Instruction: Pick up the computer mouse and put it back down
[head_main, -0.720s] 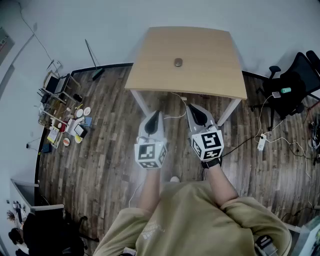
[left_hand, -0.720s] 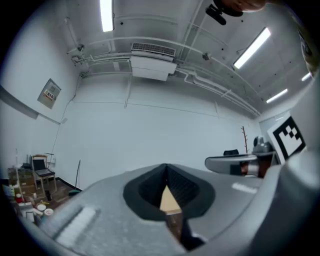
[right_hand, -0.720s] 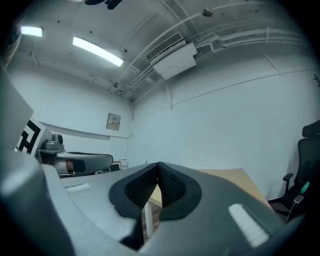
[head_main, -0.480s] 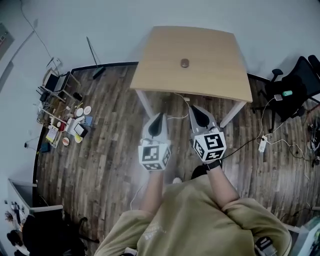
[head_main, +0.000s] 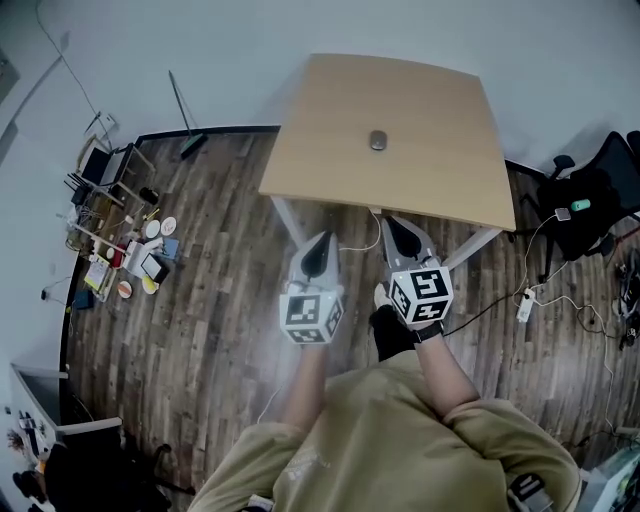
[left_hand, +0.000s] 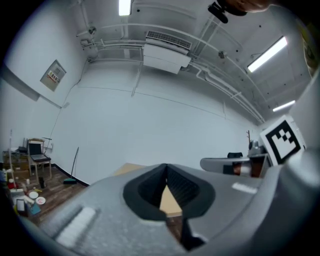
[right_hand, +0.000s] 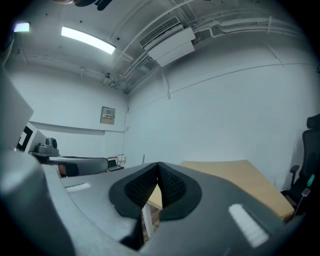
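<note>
Low in the frame's centre, my left gripper (head_main: 320, 245) and right gripper (head_main: 392, 225) are both clenched and empty, short of the table (head_main: 330, 160). I'd close in, open the right jaws and straddle the mouse (head_main: 378, 140). It lies upper-middle, mid-table. Its long axis seems up-down; the front is too small to tell.

Table (head_main: 440, 110) top bare save mouse (head_main: 377, 140) near middle; open room all round it. Wall close behind far edge. Table legs (head_main: 285, 215) and hanging white cable (head_main: 362, 243) under near edge. Office chair (head_main: 590, 205) and floor cables (head_main: 540, 290) right of table; floor clutter (head_main: 125, 250) well apart, left. Left gripper (head_main: 319, 243) and right gripper (head_main: 394, 224) short of near edge, air ahead open.
</note>
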